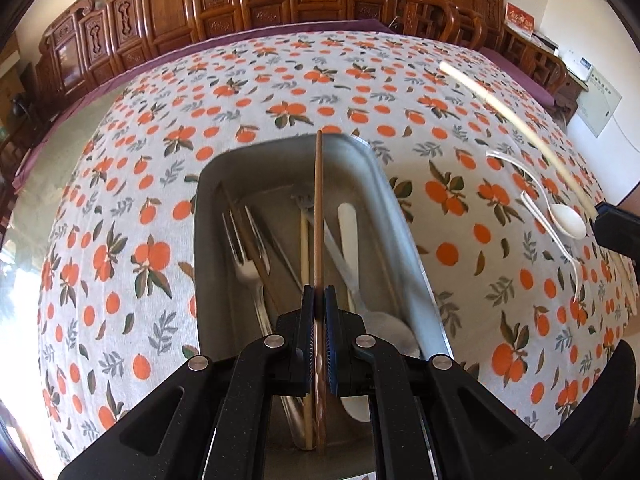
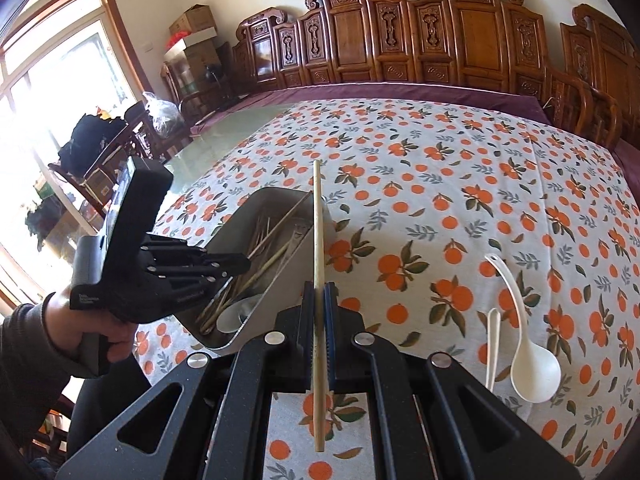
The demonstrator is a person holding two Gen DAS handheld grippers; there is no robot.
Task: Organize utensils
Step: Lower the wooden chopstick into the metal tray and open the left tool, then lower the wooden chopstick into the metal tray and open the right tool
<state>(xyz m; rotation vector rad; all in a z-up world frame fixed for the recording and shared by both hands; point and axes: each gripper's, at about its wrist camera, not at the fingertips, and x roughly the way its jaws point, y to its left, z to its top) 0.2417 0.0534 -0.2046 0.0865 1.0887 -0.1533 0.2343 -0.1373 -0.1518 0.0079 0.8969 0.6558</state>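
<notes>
Looking along your left gripper (image 1: 319, 300), you see its fingers clamped on a brown chopstick (image 1: 318, 208) whose long axis runs straight ahead, directly above the metal tray (image 1: 404, 216) and lined up with its length. Turning to the right wrist view, your right gripper (image 2: 319, 300) pinches a pale chopstick (image 2: 318, 220), also pointing away; the tray lies left and slightly far, so that stick must travel left.

We see a grey-white tablecloth (image 2: 400, 208) printed with orange fruit and grey-green leaves, edged in purple. On it, a dull silver tray (image 1: 404, 216). Over the tray, a reddish-brown chopstick (image 1: 319, 208) between the left tool's (image 1: 319, 300) black-and-blue fingers. Right of the tray, a pale tan chopstick (image 2: 318, 232) and two white spoons (image 2: 528, 356).
</notes>
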